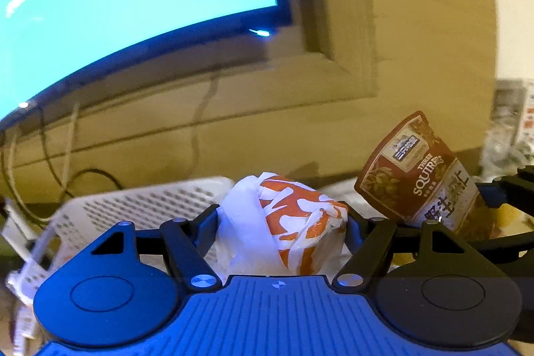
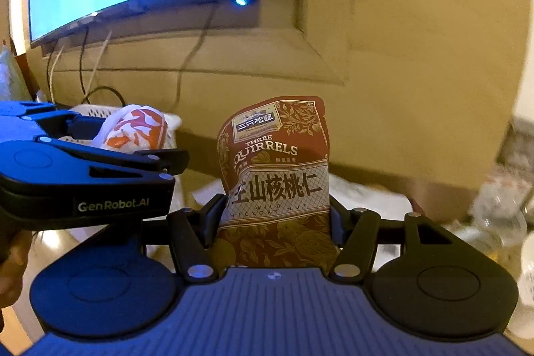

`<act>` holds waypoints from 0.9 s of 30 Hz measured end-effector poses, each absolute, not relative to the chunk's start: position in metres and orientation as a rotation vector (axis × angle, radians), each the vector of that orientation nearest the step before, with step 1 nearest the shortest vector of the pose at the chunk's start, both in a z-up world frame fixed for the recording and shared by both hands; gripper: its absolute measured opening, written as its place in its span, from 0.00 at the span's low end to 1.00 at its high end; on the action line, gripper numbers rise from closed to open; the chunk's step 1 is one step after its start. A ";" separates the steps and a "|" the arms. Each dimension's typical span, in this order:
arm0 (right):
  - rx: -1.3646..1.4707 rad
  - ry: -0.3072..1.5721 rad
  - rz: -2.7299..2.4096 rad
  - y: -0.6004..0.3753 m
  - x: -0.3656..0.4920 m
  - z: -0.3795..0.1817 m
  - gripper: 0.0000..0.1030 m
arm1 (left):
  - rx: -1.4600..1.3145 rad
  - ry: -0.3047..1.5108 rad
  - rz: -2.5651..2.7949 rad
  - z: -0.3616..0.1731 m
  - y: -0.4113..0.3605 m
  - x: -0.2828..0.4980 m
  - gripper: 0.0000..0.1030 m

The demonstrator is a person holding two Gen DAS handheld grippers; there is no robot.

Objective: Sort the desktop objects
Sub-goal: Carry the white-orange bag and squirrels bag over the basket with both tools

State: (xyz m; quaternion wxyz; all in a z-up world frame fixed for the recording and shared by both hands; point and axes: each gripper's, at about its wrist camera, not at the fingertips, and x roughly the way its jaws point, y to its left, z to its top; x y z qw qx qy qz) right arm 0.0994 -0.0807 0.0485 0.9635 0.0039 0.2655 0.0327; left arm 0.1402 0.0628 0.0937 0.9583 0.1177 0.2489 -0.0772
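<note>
My left gripper (image 1: 282,222) is shut on a bundle wrapped in a white and orange plastic bag (image 1: 283,222) and holds it above a white perforated basket (image 1: 133,206). The bundle also shows in the right wrist view (image 2: 137,129), with the left gripper (image 2: 140,139) around it. My right gripper (image 2: 275,216) is shut on a brown Three Squirrels nut packet (image 2: 277,169), held upright to the right of the left gripper. The packet also shows in the left wrist view (image 1: 420,172).
A lit monitor (image 1: 116,5) hangs on the beige wall (image 2: 417,22), with cables (image 1: 60,162) hanging below it. The white basket (image 2: 90,112) sits under it. Clear plastic items (image 2: 500,206) lie at the right. White paper (image 2: 367,192) lies on the desk behind the packet.
</note>
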 end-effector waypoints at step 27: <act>0.040 0.751 0.138 0.119 0.225 0.059 0.64 | 0.159 0.675 0.039 0.086 0.273 0.237 0.73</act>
